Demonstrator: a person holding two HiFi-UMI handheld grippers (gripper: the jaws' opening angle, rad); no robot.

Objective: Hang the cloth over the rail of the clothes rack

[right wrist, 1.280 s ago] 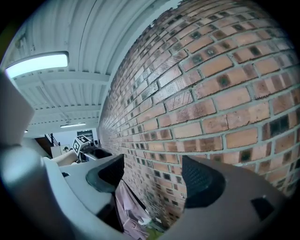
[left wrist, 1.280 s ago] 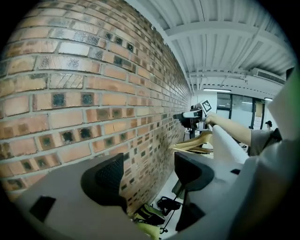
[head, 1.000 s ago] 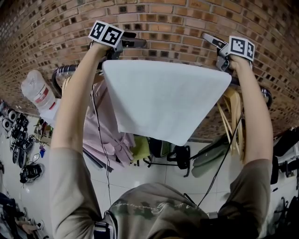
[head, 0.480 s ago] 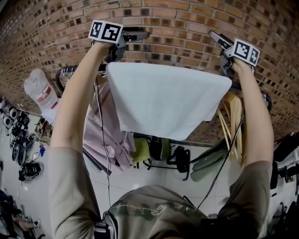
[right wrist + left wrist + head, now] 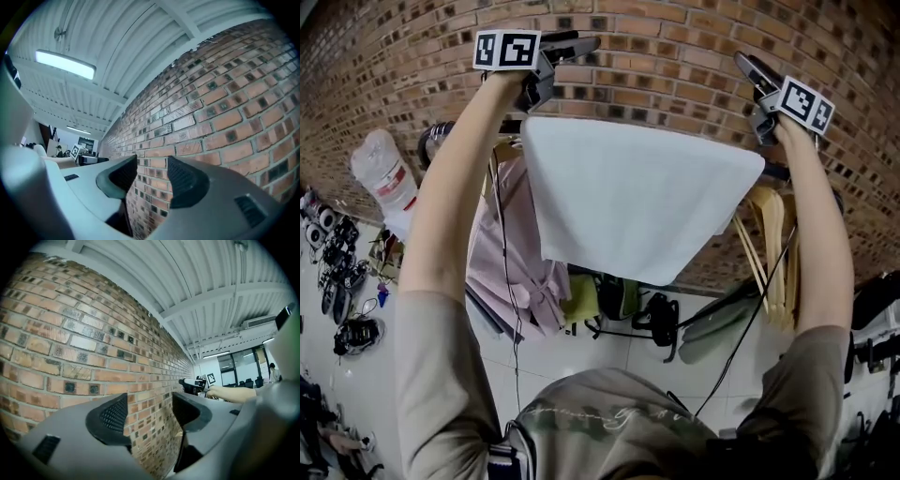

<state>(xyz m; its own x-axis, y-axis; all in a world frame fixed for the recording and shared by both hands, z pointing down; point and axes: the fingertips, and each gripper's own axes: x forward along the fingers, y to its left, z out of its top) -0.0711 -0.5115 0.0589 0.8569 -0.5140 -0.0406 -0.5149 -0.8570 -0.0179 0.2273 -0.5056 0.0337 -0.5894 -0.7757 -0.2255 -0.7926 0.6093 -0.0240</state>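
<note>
Both arms are raised overhead, reaching toward the brick wall (image 5: pixel 666 66). The left gripper (image 5: pixel 581 42) is level, jaws apart and empty. The right gripper (image 5: pixel 745 64) tilts slightly up; its jaws have just been closing, still parted, nothing between them. The cloth (image 5: pixel 628 197) drapes over the rail (image 5: pixel 508 126), below and between the grippers, touching neither.

No readable words, only square code patterns on my left gripper (image 5: pixel 584 43) at eleven o'clock and right gripper (image 5: pixel 744 64) at one (not letters), bottle label (image 5: pixel 392 193) at nine too blurred.

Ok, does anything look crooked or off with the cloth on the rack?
The white cloth hangs lopsided over the rail: its lower edge slants down to one corner, and its right side tapers upward.
</note>
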